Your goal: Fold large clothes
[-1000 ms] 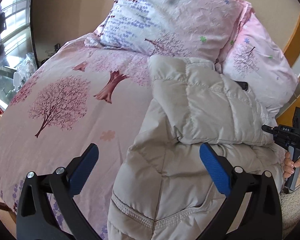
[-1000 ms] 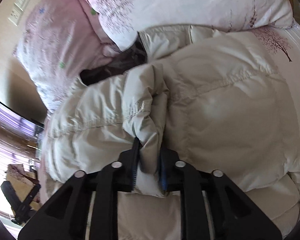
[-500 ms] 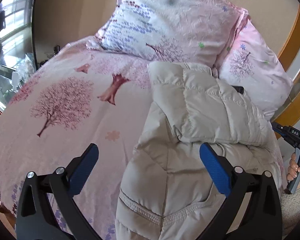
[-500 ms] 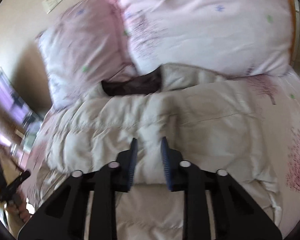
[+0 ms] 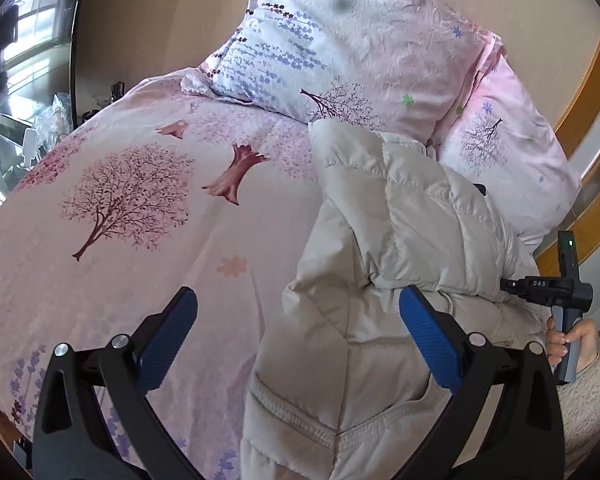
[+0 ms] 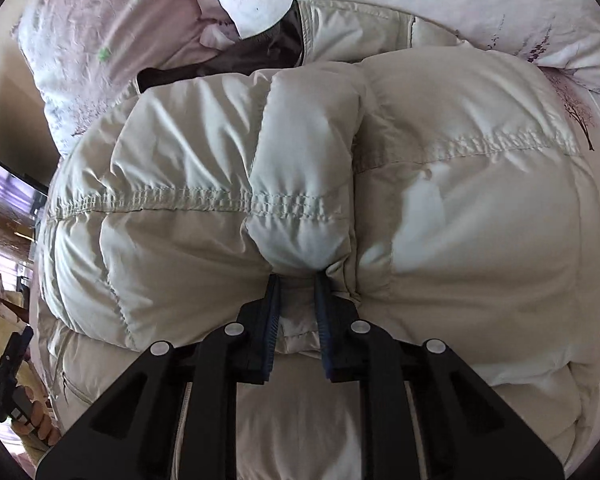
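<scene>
A beige quilted puffer jacket (image 5: 400, 248) lies on the bed, partly folded, its collar end near the pillows. It fills the right wrist view (image 6: 460, 208), where a dark lining (image 6: 260, 56) shows at the collar. My left gripper (image 5: 296, 340) is open and empty, jaws wide, hovering over the jacket's lower edge and the sheet. My right gripper (image 6: 298, 300) is nearly shut, its blue pads pinching a puffed fold of the jacket. The right gripper also shows in the left wrist view (image 5: 556, 292) at the jacket's right side.
The bed has a pink sheet with tree prints (image 5: 132, 208). Two matching pillows (image 5: 360, 40) lean at the head by the wall. A wooden frame (image 5: 588, 92) runs on the right. A glass shelf with clutter (image 5: 12, 136) stands left of the bed.
The right gripper let go, swung up over the jacket, then came back down and closed on a puffed fold. The left gripper stayed open and shifted slightly.
</scene>
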Motion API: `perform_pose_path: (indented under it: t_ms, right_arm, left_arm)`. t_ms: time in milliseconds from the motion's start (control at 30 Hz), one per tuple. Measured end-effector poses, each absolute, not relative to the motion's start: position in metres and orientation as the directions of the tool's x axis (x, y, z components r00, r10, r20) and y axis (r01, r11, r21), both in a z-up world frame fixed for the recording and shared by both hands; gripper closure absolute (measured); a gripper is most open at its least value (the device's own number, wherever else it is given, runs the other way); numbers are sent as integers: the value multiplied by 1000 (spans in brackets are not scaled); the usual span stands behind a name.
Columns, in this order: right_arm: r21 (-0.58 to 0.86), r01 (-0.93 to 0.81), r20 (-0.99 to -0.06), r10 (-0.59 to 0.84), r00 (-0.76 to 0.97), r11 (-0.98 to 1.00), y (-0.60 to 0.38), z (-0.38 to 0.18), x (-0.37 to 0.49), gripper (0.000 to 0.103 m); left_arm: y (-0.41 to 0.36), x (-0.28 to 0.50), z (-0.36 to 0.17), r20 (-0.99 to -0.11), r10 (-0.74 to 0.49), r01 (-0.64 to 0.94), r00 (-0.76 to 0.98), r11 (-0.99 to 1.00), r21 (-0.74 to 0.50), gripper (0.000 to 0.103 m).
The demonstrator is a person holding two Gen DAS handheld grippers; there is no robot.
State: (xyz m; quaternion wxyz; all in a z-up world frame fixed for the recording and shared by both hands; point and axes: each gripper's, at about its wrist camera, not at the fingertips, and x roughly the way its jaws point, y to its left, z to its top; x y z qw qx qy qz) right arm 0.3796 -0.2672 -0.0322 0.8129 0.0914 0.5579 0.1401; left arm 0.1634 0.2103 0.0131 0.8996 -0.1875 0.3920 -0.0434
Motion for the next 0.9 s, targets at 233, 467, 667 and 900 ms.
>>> perform_pose_path:
  t_ms: [233, 467, 667, 900]
  right_arm:
    - [427, -129, -819, 443, 364, 895, -281, -3, 373, 36]
    - [499, -94, -691, 461, 556, 861, -372, 35, 309, 15]
    - [585, 42, -710, 488, 508, 810, -452, -9, 258, 14]
    - [714, 124, -655, 596, 464, 689, -507, -55, 190, 14]
  left_arm:
    - [213, 152, 9, -743, -222, -76, 631, 936, -344, 2]
    - [222, 120, 13, -694, -234, 9, 680, 950, -312, 2]
    - [241, 101, -6, -690, -384, 15, 614, 879, -476, 3]
    - [227, 70, -17, -641, -522, 81, 563, 807, -585, 14]
